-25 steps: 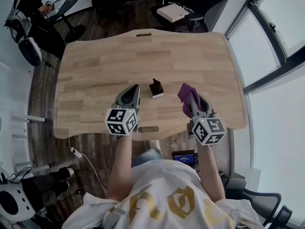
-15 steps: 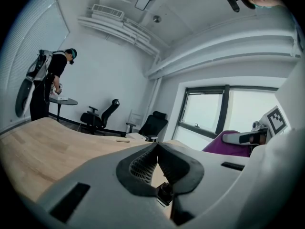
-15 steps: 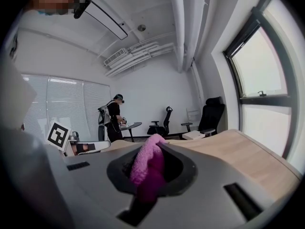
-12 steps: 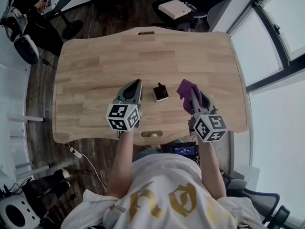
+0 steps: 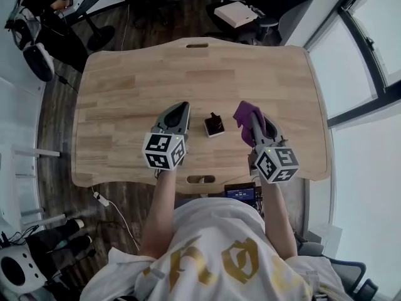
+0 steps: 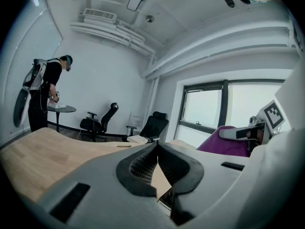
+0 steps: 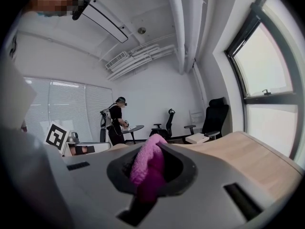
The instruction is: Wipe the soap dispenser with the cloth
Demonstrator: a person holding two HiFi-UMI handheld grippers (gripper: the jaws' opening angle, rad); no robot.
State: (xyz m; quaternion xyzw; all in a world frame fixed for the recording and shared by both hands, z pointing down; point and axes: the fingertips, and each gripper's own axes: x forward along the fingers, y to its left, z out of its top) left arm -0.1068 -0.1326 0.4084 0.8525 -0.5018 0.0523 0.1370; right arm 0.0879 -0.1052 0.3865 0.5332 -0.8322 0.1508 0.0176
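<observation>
One wooden table (image 5: 125, 86) filled the head view, and on it stood a single soap dispenser (image 5: 214, 125), small and dark on a pale base, near the table's front edge. Two grippers were held over that edge, one on each side of the dispenser, and neither touched it. The left gripper (image 5: 180, 108) lay just to the dispenser's left with its jaws pressed together; its own view showed the left gripper (image 6: 156, 147) with both dark pads meeting at the tips and nothing between them. The right gripper (image 5: 253, 116) sat just to the dispenser's right and was clamped on the one purple cloth (image 5: 244, 113), which bunched out past its tip. In the right gripper view the right gripper (image 7: 155, 144) had that cloth (image 7: 148, 168) squeezed between its two pads, a fold rising above them and the rest trailing back toward the camera. The cloth (image 6: 223, 140) also showed from the left gripper view, off to the right. Each gripper carried one marker cube, two in all, nearest the wearer. Beyond the table, two black office chairs (image 6: 100, 120) stood by the far wall, and one other person (image 6: 40, 94) bent over a small round side table (image 6: 62, 109).
</observation>
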